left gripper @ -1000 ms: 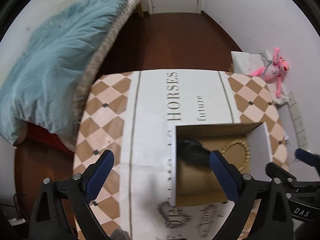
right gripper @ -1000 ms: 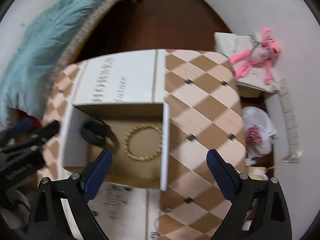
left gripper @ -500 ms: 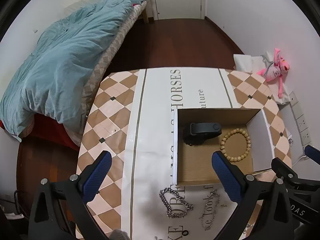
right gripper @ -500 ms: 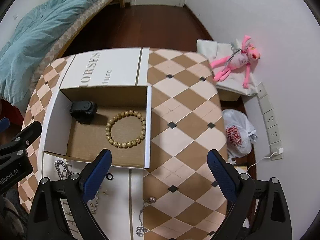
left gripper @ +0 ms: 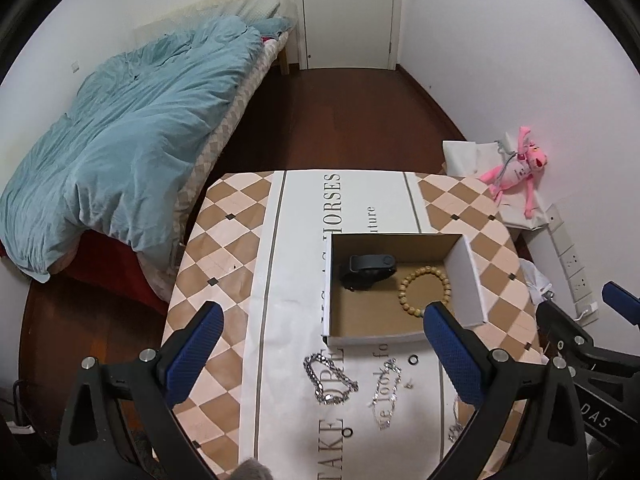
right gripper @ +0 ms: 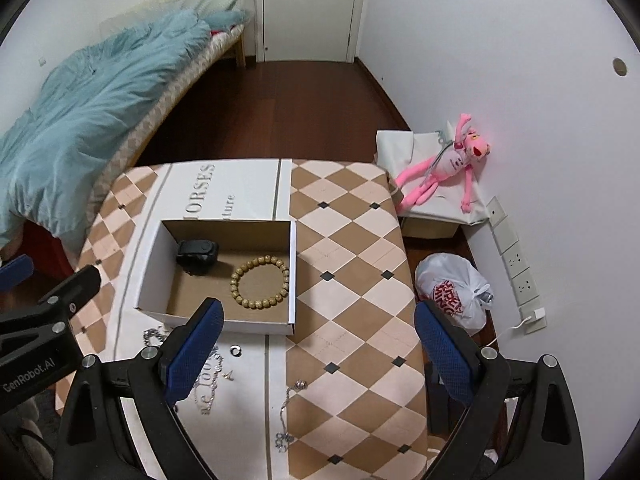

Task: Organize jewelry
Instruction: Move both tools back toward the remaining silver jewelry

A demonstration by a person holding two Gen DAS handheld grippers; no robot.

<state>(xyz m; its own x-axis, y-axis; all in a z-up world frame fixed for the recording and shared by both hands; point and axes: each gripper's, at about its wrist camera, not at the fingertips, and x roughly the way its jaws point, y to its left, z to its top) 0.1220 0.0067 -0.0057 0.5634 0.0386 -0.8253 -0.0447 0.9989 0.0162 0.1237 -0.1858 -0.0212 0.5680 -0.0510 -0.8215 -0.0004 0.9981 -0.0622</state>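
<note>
An open cardboard box [left gripper: 468, 280] [right gripper: 292, 272] sits on the checkered table. Inside lie a black wristband [left gripper: 368, 272] [right gripper: 197, 257] and a wooden bead bracelet [left gripper: 425, 291] [right gripper: 259, 282]. In front of the box on the table lie a silver chain bracelet [left gripper: 328, 378], a thin silver chain [left gripper: 386, 384], a small ring [left gripper: 413, 359] [right gripper: 235, 350] and a necklace [right gripper: 287, 412]. My left gripper [left gripper: 324, 348] is open and empty, held above the chains. My right gripper [right gripper: 318, 340] is open and empty, above the table right of the box.
A bed with a blue duvet [left gripper: 120, 152] stands left of the table. A pink plush toy [right gripper: 444, 168] lies on a white box by the right wall, with a plastic bag [right gripper: 452, 292] on the floor. A white door [left gripper: 348, 12] is at the back.
Both grippers have risen and pulled back from the box, so the table front with the loose chains and ring has come into view. Both stay open.
</note>
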